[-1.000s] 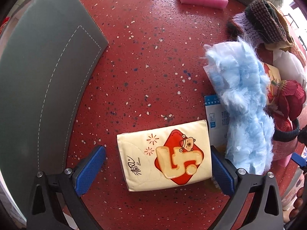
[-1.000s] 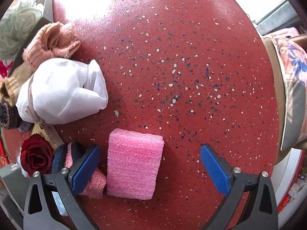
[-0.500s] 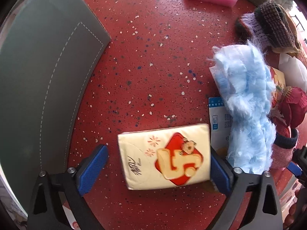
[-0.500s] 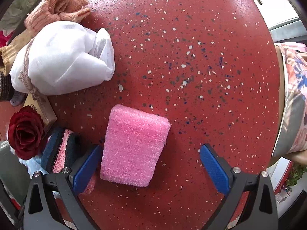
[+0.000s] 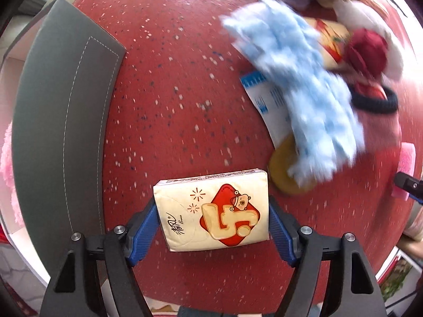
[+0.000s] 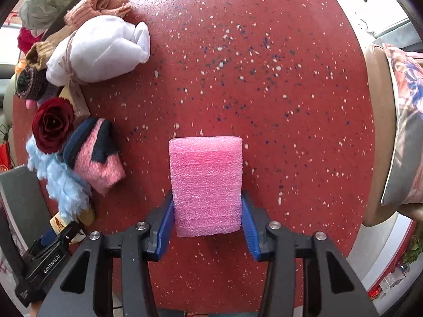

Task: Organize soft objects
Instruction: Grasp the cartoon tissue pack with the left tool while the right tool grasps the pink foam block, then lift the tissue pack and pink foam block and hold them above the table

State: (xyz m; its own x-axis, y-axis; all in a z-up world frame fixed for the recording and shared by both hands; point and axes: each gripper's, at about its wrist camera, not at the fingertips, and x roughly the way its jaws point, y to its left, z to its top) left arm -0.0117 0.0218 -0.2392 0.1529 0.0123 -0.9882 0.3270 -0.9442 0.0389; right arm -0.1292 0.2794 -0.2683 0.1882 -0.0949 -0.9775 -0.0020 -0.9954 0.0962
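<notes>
The round red speckled counter carries everything, and a grey stitched mat lies at its left edge in the left wrist view. A loose heap of soft goods occupies one side: a fluffy light-blue cloth, a white cloth bundle tied with twine and a dark red fabric rose. I judge that this heap is the unsorted stock.

My right tool has just been closing, and its blue pads now press both long sides of the pink rectangular foam block. I grip it across the narrow width, so the foam compresses evenly.

My left tool has also just been closing. It pinches the cream plastic-wrapped tissue pack with a red diamond print by its short ends. Both items sit centred between the pads, which suits a level lift.
</notes>
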